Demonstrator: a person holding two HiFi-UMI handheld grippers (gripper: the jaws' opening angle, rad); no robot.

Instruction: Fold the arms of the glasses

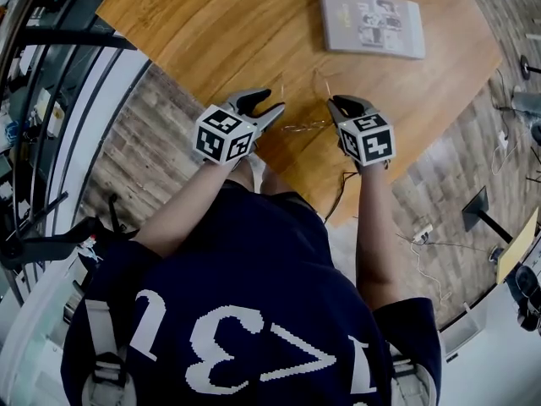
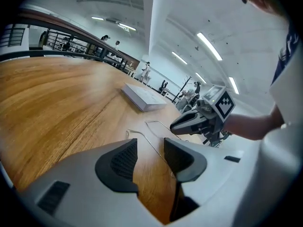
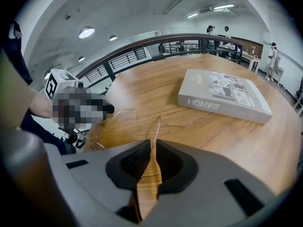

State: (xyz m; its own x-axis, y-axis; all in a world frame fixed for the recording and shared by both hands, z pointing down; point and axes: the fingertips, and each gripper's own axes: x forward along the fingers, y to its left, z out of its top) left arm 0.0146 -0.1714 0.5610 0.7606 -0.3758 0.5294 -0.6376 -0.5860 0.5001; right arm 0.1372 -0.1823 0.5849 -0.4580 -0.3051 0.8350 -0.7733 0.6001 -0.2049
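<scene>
Head view: left gripper [image 1: 275,99] gapes around one arm of the wire glasses [image 1: 306,127], right gripper [image 1: 334,104] nearly closed round the other; likely light, springy, fragile, best pinched near the hinges.

The person wears a navy short-sleeved shirt [image 1: 254,252] with big white print and grey buckled straps [image 1: 101,328] over both shoulders. The left tongs [image 1: 264,104] and right tongs [image 1: 341,106] are grey with black pads, each bearing a black-and-white marker cube [image 1: 224,134].

A large open hall: curved railing [image 3: 142,44], ceiling strip lights [image 2: 208,45], wooden table [image 1: 254,24].
</scene>
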